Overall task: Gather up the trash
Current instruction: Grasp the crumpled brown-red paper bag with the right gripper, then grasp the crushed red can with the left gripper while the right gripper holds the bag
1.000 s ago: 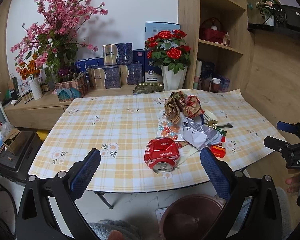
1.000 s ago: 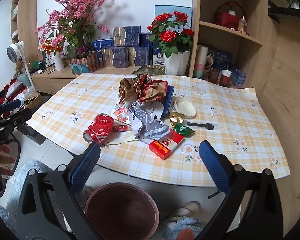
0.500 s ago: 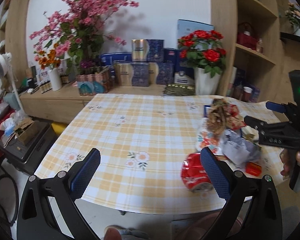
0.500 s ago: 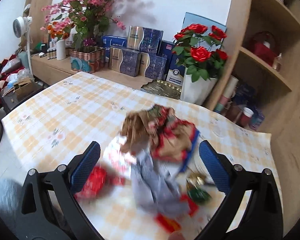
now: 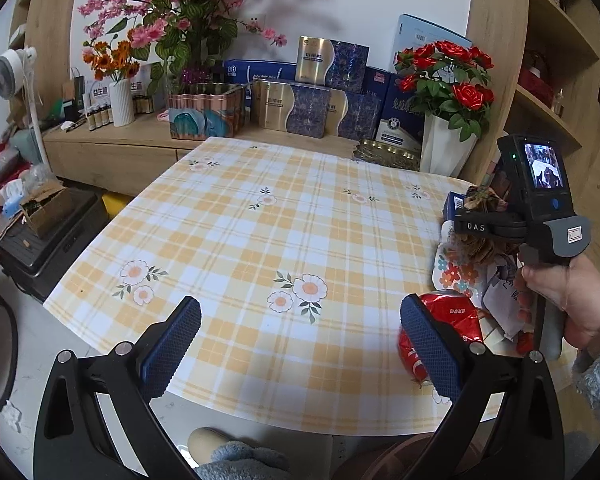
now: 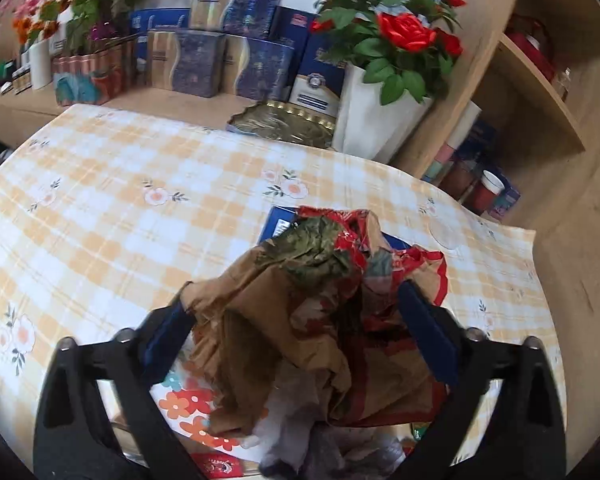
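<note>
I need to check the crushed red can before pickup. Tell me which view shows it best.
The left wrist view: the red can lies near the table edge, partly behind the left tool's finger. The right wrist view does not show it; crumpled paper fills it.

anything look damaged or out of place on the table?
Yes. A red can lies crushed on its side near the table's front edge. Behind it sits a heap of crumpled brown-and-red paper, with the right gripper straddling it.
</note>
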`<state>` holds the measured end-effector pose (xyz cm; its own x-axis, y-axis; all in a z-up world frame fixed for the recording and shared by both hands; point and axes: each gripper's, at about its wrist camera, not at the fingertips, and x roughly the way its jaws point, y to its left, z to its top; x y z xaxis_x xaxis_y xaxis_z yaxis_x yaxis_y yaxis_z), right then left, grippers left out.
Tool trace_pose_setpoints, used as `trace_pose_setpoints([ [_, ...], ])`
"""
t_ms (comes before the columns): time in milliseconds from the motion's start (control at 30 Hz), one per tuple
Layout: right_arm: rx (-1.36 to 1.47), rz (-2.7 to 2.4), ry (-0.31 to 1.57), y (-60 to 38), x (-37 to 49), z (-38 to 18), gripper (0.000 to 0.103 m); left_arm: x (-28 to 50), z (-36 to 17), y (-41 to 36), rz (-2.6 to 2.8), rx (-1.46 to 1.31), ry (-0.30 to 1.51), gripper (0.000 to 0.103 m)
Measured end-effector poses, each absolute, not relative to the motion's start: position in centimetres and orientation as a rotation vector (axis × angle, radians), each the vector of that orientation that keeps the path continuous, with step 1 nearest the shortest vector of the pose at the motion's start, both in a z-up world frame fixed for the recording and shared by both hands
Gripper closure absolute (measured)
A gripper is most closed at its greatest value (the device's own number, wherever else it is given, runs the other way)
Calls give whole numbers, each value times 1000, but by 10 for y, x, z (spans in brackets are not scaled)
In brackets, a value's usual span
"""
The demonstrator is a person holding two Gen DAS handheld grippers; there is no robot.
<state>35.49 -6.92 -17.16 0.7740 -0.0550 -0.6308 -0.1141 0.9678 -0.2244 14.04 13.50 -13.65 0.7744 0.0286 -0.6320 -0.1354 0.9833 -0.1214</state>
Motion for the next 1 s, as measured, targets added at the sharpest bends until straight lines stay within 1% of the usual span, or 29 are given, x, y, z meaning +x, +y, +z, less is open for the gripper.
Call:
trace_pose_setpoints([
  [67, -266, 64, 669, -70, 349, -164, 47, 141, -138, 133, 60, -175, 682, 5],
  [100, -269, 69, 656, -71, 345, -160, 54, 141, -138, 131, 44, -184, 688, 5],
  [133, -252, 105, 627, -74, 338, -154, 68, 142, -140, 129, 19, -198, 697, 5],
  [167, -246, 125, 611, -76, 334, -149, 76, 143, -142, 126, 0, -208, 703, 5],
  [567, -98, 264, 347, -138, 237, -94, 78, 153, -171, 55, -199, -196, 793, 6],
  [733, -79, 270, 295, -162, 194, -93, 78, 161, -181, 10, -218, -24, 804, 6],
  [867, -69, 262, 294, -179, 169, -103, 78, 175, -185, -19, -201, 113, 810, 10],
  [1000, -53, 254, 298, -193, 155, -111, 78, 194, -196, -50, -157, 269, 813, 11],
])
